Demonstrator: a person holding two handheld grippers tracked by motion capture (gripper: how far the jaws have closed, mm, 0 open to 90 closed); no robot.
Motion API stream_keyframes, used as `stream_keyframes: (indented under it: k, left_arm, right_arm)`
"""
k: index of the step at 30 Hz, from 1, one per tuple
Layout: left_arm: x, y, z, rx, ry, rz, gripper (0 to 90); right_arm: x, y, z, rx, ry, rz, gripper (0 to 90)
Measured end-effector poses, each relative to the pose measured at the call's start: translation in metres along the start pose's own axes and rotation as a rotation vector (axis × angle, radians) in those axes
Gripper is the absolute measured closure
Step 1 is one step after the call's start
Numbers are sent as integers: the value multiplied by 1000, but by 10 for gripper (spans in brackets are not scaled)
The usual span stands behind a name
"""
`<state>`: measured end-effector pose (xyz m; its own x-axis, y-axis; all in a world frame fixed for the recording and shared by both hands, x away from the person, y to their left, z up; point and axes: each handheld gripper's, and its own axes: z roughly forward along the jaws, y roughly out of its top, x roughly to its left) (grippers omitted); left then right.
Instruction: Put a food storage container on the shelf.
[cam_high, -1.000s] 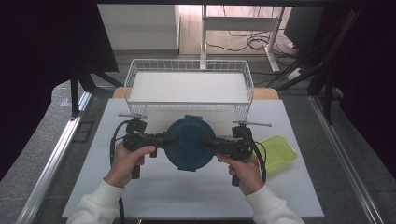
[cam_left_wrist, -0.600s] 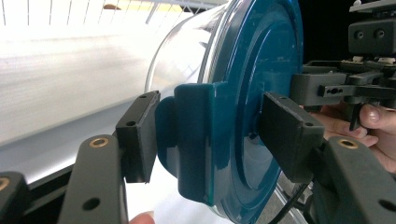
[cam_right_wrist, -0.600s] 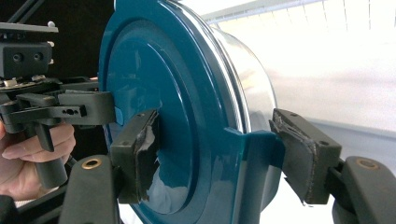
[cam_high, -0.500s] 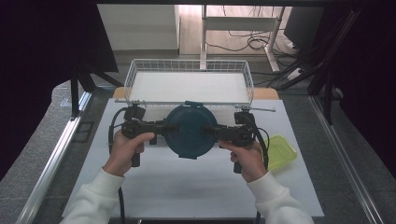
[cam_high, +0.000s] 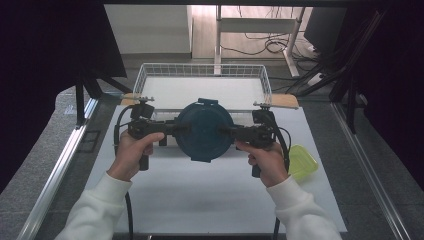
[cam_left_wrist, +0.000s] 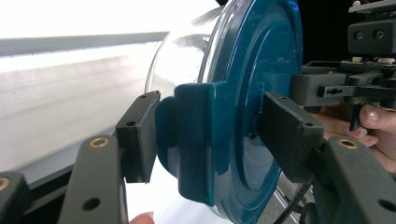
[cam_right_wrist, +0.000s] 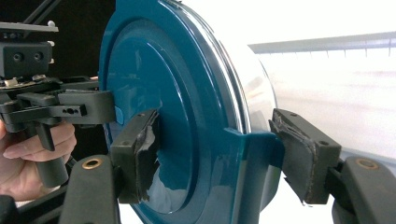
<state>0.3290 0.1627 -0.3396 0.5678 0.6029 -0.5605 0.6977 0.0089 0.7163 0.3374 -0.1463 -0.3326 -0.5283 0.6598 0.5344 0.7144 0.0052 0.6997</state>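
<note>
A round clear container with a dark teal lid (cam_high: 204, 131) hangs above the white mat, held between both grippers just in front of the wire basket. My left gripper (cam_high: 179, 129) is shut on the lid's left clip tab (cam_left_wrist: 196, 140). Its pads press the tab's outside and the lid's face. My right gripper (cam_high: 229, 132) is shut on the opposite tab (cam_right_wrist: 252, 163) in the same way. The right gripper view has the lid (cam_right_wrist: 173, 107) on edge with the clear bowl (cam_right_wrist: 254, 88) behind it. A person's hand holds each gripper.
A white wire basket (cam_high: 202, 75) stands at the back of the table on a wooden board (cam_high: 285, 101). A yellow-green lid (cam_high: 301, 161) lies on the mat's right edge by the right hand. The white mat (cam_high: 200, 200) lies under the arms.
Both grippers have carried the teal-lidded container away from the person, toward the wire basket. The grip on the two tabs has stayed the same.
</note>
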Motion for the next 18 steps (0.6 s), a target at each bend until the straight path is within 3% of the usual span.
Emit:
stream_keyframes:
  k: [6,11,18]
  left_arm:
    - [-1,14,-2,-6,5,-2,397]
    - [4,26,-3,-8,-8,-28,397]
    - [10,48,-7,-20,-1,-30,397]
  right_arm:
    - [2,15,-1,-1,6,0,342]
    - [5,29,2,-2,-5,0,343]
    - [7,54,9,6,0,-4,343]
